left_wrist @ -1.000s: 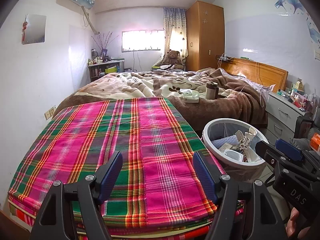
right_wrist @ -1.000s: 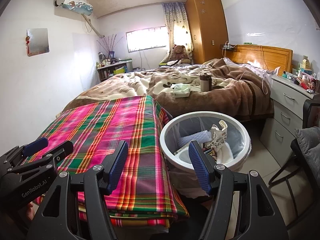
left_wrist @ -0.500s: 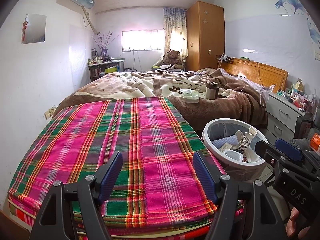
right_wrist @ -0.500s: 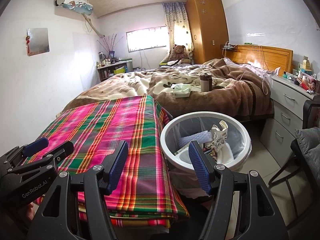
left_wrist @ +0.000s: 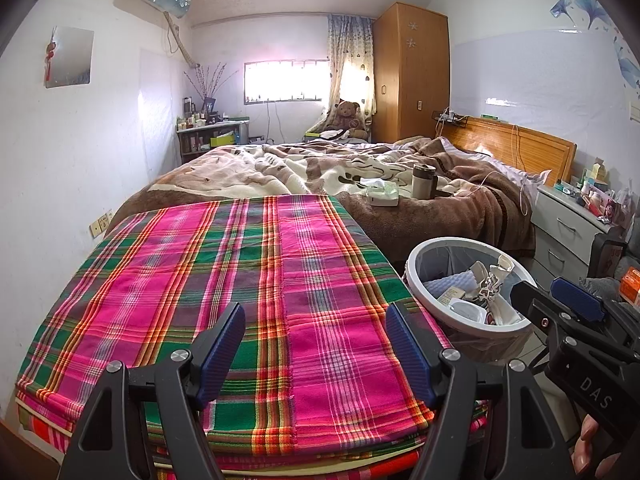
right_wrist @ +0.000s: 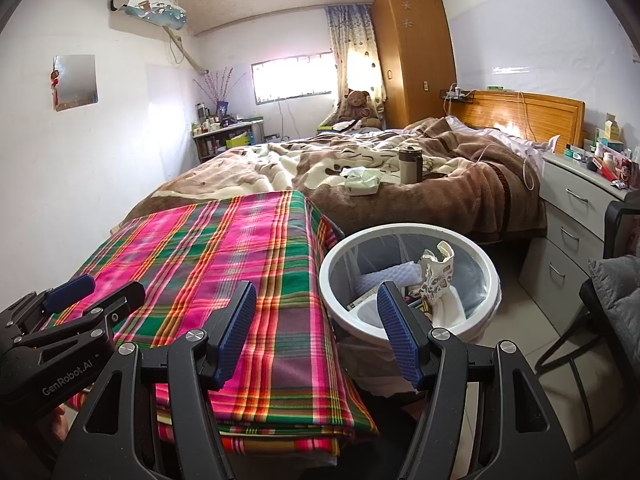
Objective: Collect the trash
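A bedroom; in front, a folded plaid cloth (left_wrist: 248,280) in pink, green and orange lies flat on a low surface; the left gripper (left_wrist: 316,344) hangs over its near edge with blue-padded fingers spread wide and nothing between them; the right gripper (right_wrist: 318,328) is held beside it, fingers likewise wide apart and holding nothing, its right finger in front of the bin (right_wrist: 408,232); this white round bin stands on the floor just beside the cloth's right edge, lined with a clear bag; inside it lie a crumpled patterned carton (right_wrist: 436,276), a pale foam sheet (right_wrist: 380,278) and a white cup (left_wrist: 466,310); behind the cloth a bed (left_wrist: 440,208) is covered in a rumpled brown and cream blanket; on the blanket rest a tissue pack (left_wrist: 382,194) and, near it, an upright flask (left_wrist: 423,176); a grey nightstand (right_wrist: 576,208) crowded with small items stands to the right of the bed; a teddy bear (left_wrist: 347,114) sits by the window at the far wall.
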